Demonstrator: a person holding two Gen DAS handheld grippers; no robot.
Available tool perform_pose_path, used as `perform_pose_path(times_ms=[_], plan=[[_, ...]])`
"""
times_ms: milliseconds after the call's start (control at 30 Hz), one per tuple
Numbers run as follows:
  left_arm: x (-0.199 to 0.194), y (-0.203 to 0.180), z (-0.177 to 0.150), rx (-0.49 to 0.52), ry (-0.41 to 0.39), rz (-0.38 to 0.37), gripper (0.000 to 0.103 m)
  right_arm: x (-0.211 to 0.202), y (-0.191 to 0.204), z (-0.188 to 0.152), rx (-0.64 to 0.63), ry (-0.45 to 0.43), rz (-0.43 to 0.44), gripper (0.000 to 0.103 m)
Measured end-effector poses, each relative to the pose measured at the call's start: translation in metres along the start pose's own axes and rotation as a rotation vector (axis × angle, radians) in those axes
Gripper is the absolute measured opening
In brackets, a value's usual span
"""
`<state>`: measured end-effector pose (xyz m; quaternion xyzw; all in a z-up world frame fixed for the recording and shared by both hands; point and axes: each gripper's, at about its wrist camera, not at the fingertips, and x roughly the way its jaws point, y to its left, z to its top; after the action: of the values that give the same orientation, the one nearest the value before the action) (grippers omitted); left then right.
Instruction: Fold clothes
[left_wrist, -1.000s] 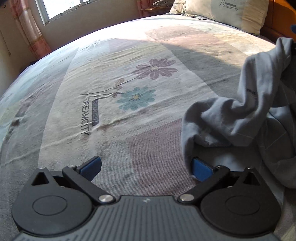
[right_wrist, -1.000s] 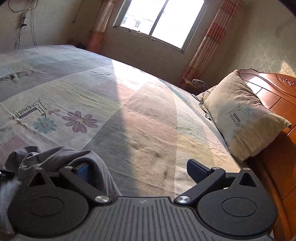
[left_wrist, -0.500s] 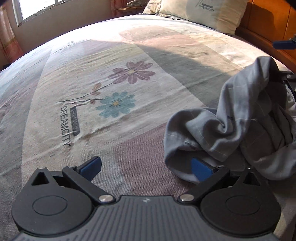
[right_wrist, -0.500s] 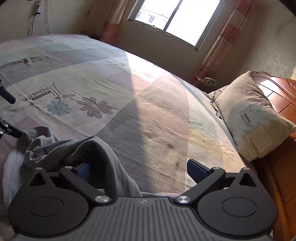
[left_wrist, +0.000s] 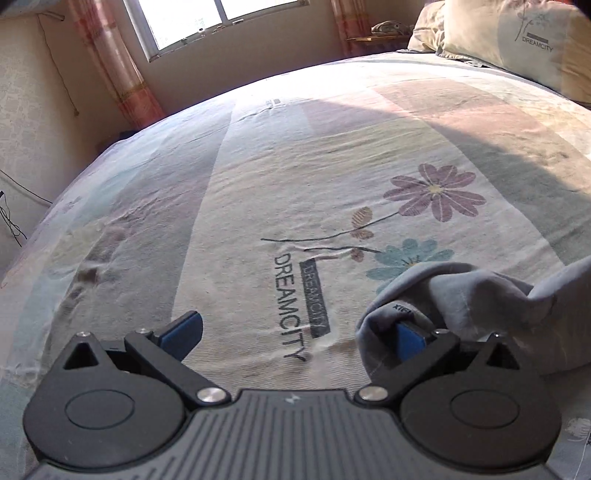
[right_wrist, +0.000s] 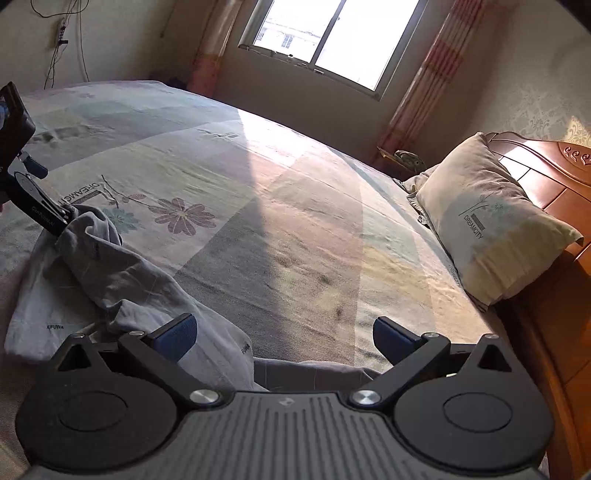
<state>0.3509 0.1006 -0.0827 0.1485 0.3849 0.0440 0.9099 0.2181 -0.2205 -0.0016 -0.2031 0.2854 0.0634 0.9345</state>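
Where the bedsheet's purple flower (right_wrist: 183, 216) lies — grey garment (right_wrist: 122, 284) bunched beside it; left gripper (left_wrist: 295, 334) spread, cloth draped over one finger; right gripper (right_wrist: 282, 336) spread.

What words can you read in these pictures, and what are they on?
"DREAMCITY": bedsheet, large, and again in a grey bar beside it.
"DREAMCITY": pillow.
"XIFUWA": grey garment.
Print on the left gripper's side, seen from the right wrist: too blurred.

A plain grey garment (left_wrist: 476, 295) is draped over the right blue finger pad (left_wrist: 408, 341); pastel blocks and purple and teal flowers are printed on the bedsheet (left_wrist: 332, 155) beyond the fingers.
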Motion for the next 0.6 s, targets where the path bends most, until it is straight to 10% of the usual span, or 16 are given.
perform_pose_path(times_ms=[100,600], plan=[[0.008,0.021,0.012,-0.018,0.037,0.026,0.102,0.000,0.001,-0.003,0.017,0.012,0.011,0.103],[-0.110,-0.064,-0.028,0.117,-0.076,-0.365,0.102,-0.033,0.037,-0.018,0.053,0.024,0.096,0.103]])
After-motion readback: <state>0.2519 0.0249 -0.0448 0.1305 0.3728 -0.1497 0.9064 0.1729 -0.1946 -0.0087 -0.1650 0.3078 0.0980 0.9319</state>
